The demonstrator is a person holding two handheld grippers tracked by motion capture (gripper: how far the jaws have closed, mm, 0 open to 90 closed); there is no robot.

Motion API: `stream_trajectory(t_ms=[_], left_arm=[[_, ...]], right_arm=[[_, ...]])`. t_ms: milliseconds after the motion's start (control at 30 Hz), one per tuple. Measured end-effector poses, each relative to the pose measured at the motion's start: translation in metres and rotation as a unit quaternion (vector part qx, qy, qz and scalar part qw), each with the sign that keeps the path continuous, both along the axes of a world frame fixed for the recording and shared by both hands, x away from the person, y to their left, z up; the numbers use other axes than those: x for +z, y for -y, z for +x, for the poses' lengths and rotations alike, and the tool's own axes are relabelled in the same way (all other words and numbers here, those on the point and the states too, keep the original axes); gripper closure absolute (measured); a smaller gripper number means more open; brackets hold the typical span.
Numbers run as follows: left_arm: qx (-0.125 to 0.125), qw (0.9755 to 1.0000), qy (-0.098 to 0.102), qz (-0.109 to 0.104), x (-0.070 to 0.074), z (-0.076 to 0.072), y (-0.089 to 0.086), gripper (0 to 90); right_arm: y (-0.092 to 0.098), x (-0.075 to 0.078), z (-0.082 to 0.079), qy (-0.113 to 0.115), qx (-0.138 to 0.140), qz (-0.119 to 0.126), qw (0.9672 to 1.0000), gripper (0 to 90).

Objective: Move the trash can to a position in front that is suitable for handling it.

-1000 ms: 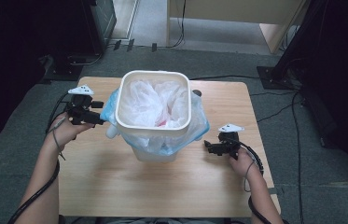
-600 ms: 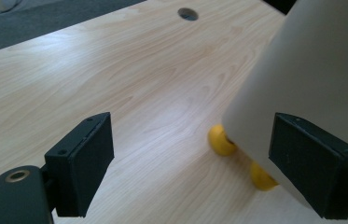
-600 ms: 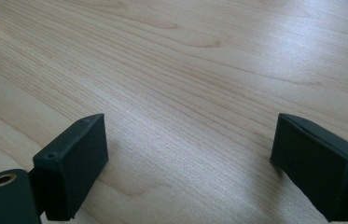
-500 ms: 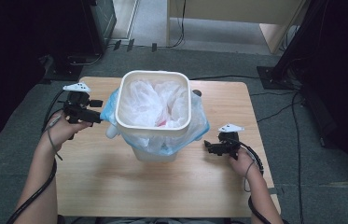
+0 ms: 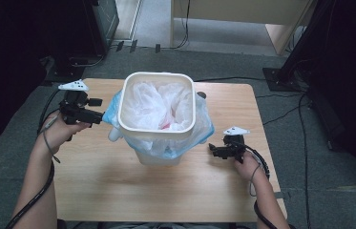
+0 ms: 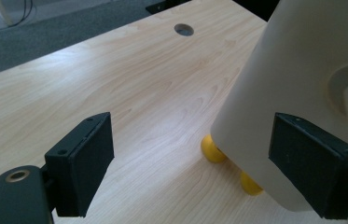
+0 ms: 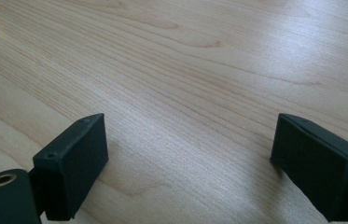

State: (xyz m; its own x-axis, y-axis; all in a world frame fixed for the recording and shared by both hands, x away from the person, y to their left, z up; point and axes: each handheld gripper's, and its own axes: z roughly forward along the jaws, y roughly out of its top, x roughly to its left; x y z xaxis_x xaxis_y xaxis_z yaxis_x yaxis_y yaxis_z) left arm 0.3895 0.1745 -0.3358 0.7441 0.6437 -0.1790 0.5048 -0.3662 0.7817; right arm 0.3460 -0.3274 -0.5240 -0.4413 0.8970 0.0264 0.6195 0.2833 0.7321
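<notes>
Cream square-rimmed bin point(image 5: 156, 125) stands upright at centre frame in the high view, lined with a translucent bluish bag point(image 5: 159, 102) bunched white inside and spilling over the rim on both sides, small yellow feet point(image 6: 212, 150) under its base.

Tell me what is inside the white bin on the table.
The white bin is lined with a crumpled clear plastic bag, its edge hanging outside below the rim. Something reddish shows through the plastic near the bottom; the folds cover it too much to identify.
</notes>
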Motion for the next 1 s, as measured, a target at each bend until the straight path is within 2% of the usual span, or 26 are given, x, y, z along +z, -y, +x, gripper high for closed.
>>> stream_trajectory(t_ms=[233,333,533,633,700,800,1000], left_arm=[[-0.009,0.9999,0.011,0.003,0.011,-0.006,-0.001,13.6],[-0.005,0.9998,0.014,0.009,0.015,-0.008,-0.001,13.6],[-0.008,0.9998,0.02,-0.004,0.026,-0.014,-0.002,13.6],[-0.017,0.9996,0.022,-0.002,0.029,-0.016,-0.001,13.6],[-0.016,0.9996,0.022,0.0,0.031,-0.017,-0.001,13.6],[-0.012,0.9996,0.024,-0.006,0.035,-0.019,-0.002,13.6],[-0.014,0.9994,0.027,-0.013,0.043,-0.015,-0.004,13.6]], right_arm=[[0.0,0.0,0.0,0.0,0.0,0.0,1.0,10.8],[0.0,0.0,0.0,0.0,-0.001,0.0,1.0,10.8],[0.0,0.0,0.0,0.0,-0.001,0.0,1.0,10.8],[0.0,0.0,0.0,-0.001,-0.001,0.0,1.0,10.8],[0.0,0.0,0.0,0.0,-0.001,0.0,1.0,10.8],[0.0,0.0,0.0,-0.001,-0.002,0.0,1.0,10.8],[0.0,0.0,0.0,-0.001,-0.002,0.0,1.0,10.8]])
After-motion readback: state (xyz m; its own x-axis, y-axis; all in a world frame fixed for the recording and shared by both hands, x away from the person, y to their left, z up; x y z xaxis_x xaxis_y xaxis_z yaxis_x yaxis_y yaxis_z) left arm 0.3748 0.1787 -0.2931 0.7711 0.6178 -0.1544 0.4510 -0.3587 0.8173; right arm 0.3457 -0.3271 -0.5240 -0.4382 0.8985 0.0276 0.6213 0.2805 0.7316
